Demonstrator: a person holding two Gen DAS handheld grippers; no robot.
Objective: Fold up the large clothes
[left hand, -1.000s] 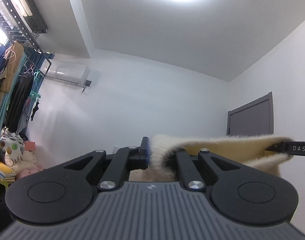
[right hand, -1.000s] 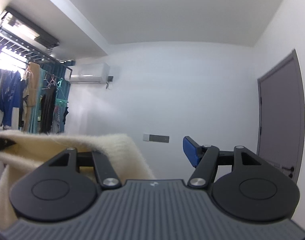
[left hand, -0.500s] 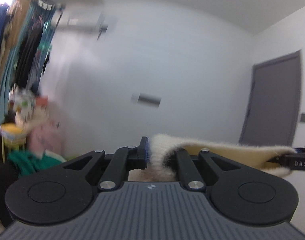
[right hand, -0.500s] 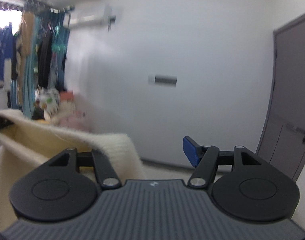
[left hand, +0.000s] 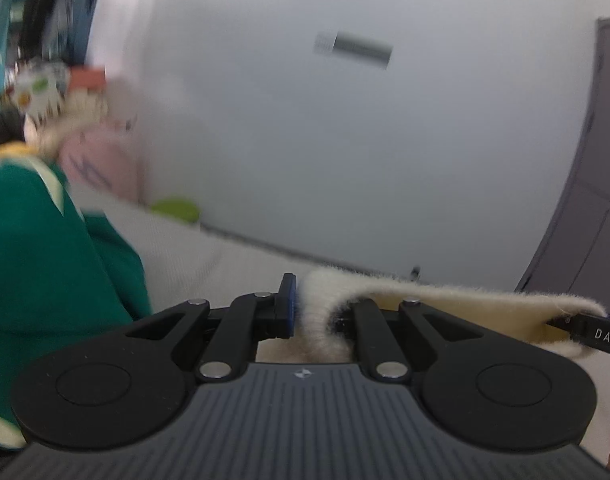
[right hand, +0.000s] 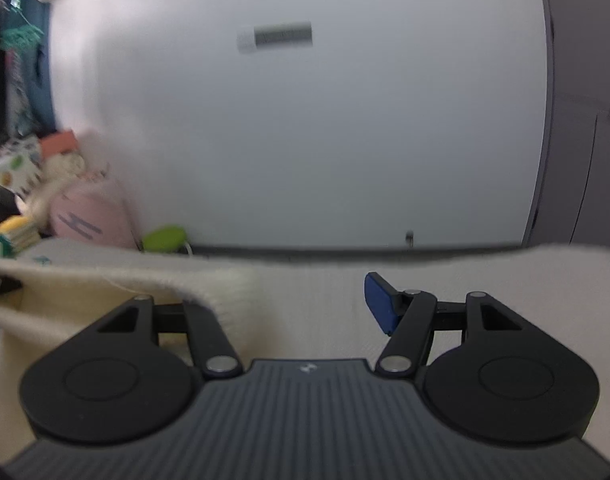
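A cream fleece garment point(left hand: 445, 304) is stretched between my two grippers. My left gripper point(left hand: 313, 312) is nearly shut, pinching one end of its edge between the blue pad and the right finger. In the left wrist view the other gripper's tip point(left hand: 593, 330) holds the far end. In the right wrist view the fleece point(right hand: 117, 292) drapes over my right gripper's left finger. My right gripper point(right hand: 289, 300) has its blue-padded right finger point(right hand: 379, 304) standing wide apart from the cloth. A cream surface point(right hand: 485, 276) lies below.
A green garment point(left hand: 45, 264) lies at the left in the left wrist view. A pile of pink and patterned soft things point(right hand: 85, 216) and a green object point(right hand: 165, 238) sit by the white wall. A grey door point(left hand: 597, 208) is at the right.
Both grippers have tilted down from ceiling and upper wall to lower wall and the surface below. The fleece stays stretched between them. The views are motion-blurred.
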